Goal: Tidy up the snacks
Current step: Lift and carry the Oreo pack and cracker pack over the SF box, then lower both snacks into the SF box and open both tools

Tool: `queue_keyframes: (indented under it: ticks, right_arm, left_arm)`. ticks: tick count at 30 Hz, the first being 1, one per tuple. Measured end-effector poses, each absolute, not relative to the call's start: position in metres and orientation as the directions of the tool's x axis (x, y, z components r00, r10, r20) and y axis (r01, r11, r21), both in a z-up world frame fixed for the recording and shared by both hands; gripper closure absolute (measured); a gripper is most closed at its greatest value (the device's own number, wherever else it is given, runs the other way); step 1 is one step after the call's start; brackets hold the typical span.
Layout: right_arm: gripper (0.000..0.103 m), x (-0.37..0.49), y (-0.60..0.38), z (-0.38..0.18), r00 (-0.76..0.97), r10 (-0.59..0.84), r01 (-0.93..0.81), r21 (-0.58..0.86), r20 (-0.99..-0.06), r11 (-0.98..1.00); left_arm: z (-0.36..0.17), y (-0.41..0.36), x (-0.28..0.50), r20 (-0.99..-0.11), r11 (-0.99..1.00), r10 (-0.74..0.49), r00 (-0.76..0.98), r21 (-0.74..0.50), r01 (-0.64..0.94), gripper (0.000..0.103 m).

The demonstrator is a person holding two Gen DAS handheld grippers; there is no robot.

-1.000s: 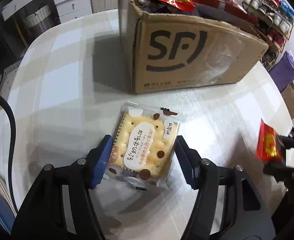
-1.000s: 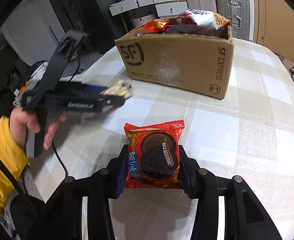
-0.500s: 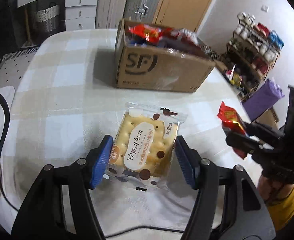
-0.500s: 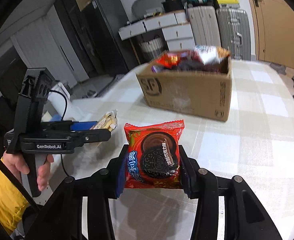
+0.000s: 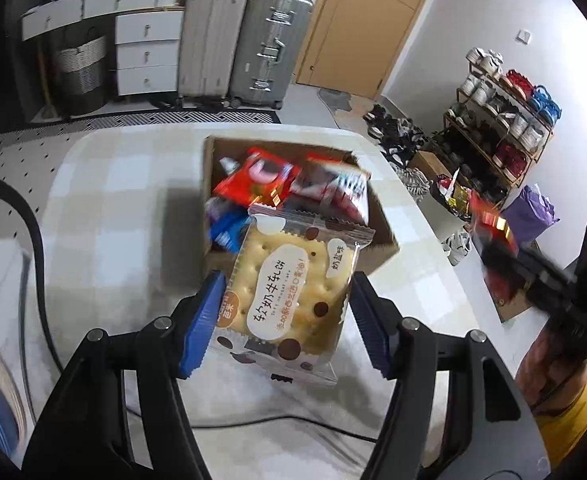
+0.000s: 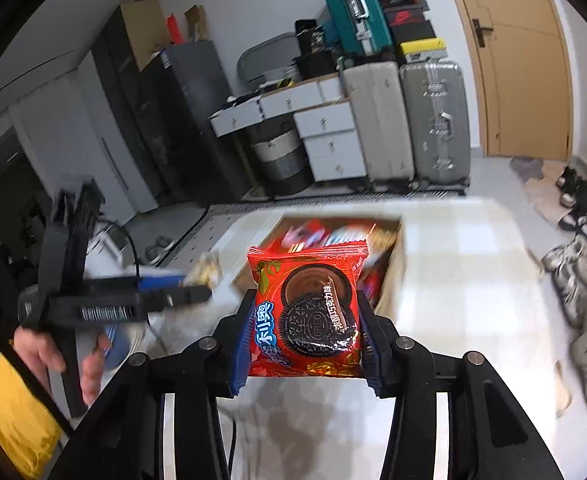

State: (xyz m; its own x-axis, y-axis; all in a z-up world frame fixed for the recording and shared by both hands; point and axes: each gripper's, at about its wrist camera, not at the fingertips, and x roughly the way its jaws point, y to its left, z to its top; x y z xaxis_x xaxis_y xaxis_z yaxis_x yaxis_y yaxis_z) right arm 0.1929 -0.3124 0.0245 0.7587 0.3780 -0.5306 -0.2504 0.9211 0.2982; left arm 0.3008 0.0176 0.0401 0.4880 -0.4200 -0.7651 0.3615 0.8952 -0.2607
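The left gripper [image 5: 285,316] clamps a cracker pack [image 5: 289,288] between its blue pads, while the right gripper [image 6: 303,330] pinches a red Oreo pack [image 6: 307,312]. Both packs hang above the table [image 5: 105,220], short of the snack-filled box [image 5: 381,236]. A second ago both sat lower, level with the box's side; now the cameras look down into it.
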Motion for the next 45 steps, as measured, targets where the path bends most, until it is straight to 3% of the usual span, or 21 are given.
queue_keyframes:
  ticks: [9, 14, 22, 31, 45]
  right_arm:
    - [0.058, 0.291, -0.333, 0.054, 0.747, 0.367, -0.238, 0.293, -0.554, 0.926]
    - [0.058, 0.339, -0.329, 0.049, 0.732, 0.386, -0.243, 0.314, -0.562, 0.918]
    - [0.058, 0.385, -0.320, 0.017, 0.683, 0.389, -0.232, 0.321, -0.618, 0.918]
    - [0.058, 0.399, -0.306, -0.029, 0.607, 0.394, -0.230, 0.322, -0.690, 0.918]
    - [0.059, 0.402, -0.286, -0.048, 0.552, 0.360, -0.283, 0.237, -0.752, 0.929]
  left_arm:
    - [0.035, -0.025, 0.382, -0.763, 0.892, -0.434, 0.479, -0.292, 0.344, 0.042]
    - [0.024, -0.036, 0.409, -0.728, 0.864, -0.498, 0.471, -0.372, 0.338, 0.042]
    - [-0.007, -0.048, 0.419, -0.728, 0.861, -0.502, 0.467, -0.369, 0.350, 0.042]
    - [-0.039, -0.054, 0.432, -0.764, 0.885, -0.456, 0.457, -0.338, 0.318, 0.042]
    - [-0.071, -0.049, 0.445, -0.814, 0.918, -0.372, 0.447, -0.248, 0.311, 0.047]
